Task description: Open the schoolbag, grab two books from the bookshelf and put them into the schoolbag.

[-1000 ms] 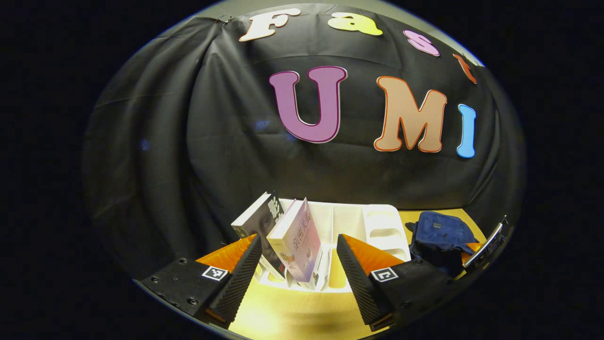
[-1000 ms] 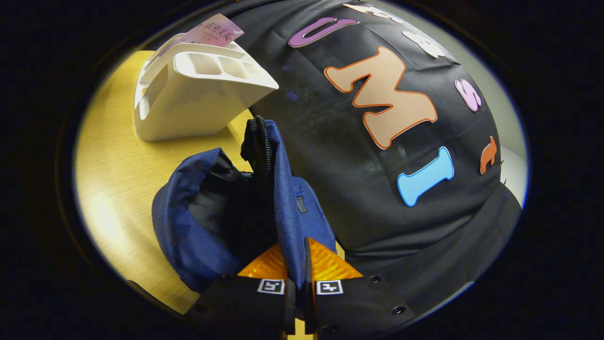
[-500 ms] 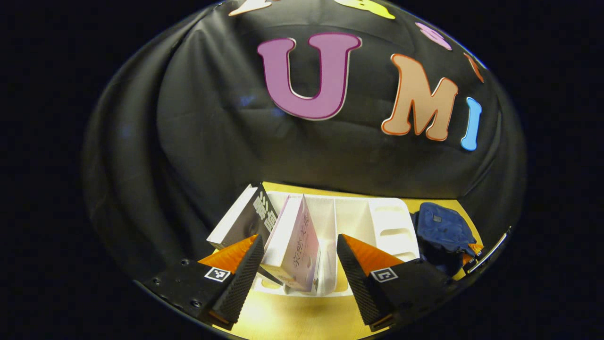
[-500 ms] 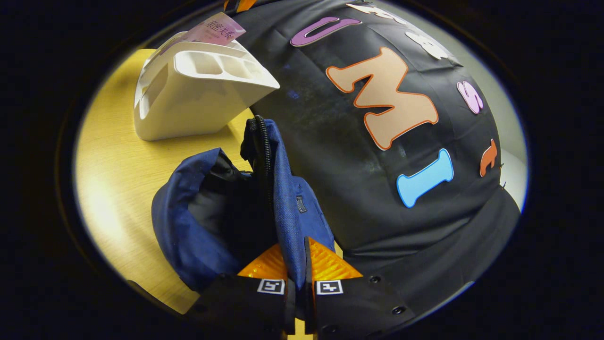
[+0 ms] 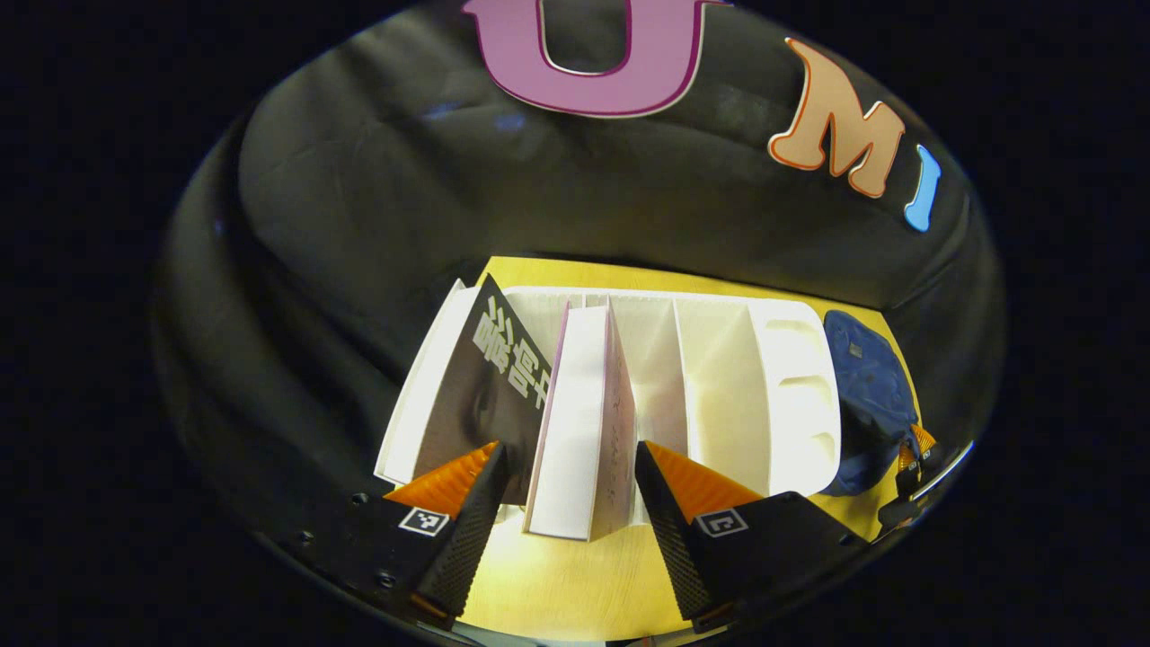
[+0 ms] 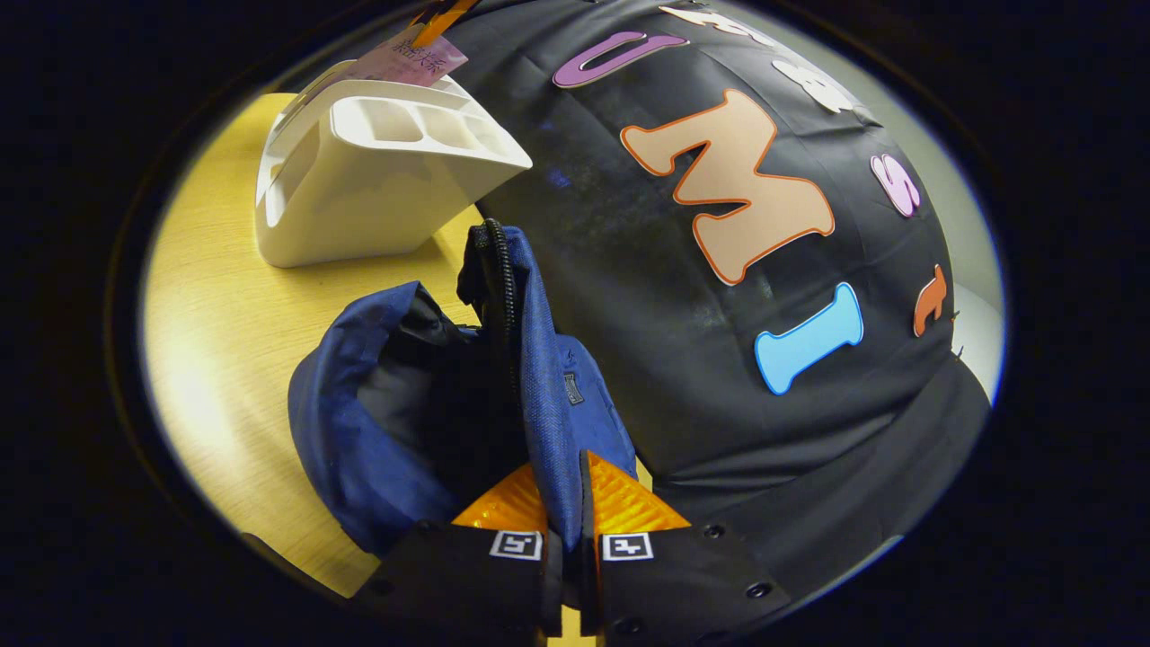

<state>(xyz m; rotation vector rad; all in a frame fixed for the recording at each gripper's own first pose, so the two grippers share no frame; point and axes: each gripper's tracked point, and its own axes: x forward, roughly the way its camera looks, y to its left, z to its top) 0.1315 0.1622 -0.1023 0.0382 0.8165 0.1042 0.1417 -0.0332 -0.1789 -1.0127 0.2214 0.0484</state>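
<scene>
Left tongs spread over a book in the bookshelf, right tongs clamped on the schoolbag's edge.

In the left gripper view we see our left tongs [image 5: 568, 467] standing apart, one finger on each side of the pink-covered book [image 5: 582, 422], which stands upright in a slot of the white bookshelf [image 5: 719, 386]; whether the fingers touch its covers we cannot tell. Just beside it, a dark-covered book [image 5: 481, 386] leans in the slot nearest the shelf's end. The blue schoolbag [image 5: 867, 395] sits on the yellow bench [image 5: 575, 584] at the shelf's other end. In the right gripper view our right tongs [image 6: 564, 512] are pressed together on a fold of the schoolbag's rim, holding its mouth open so the dark lining shows; the bookshelf stands near on the bench, with the pink book's corner sticking up behind it.
</scene>
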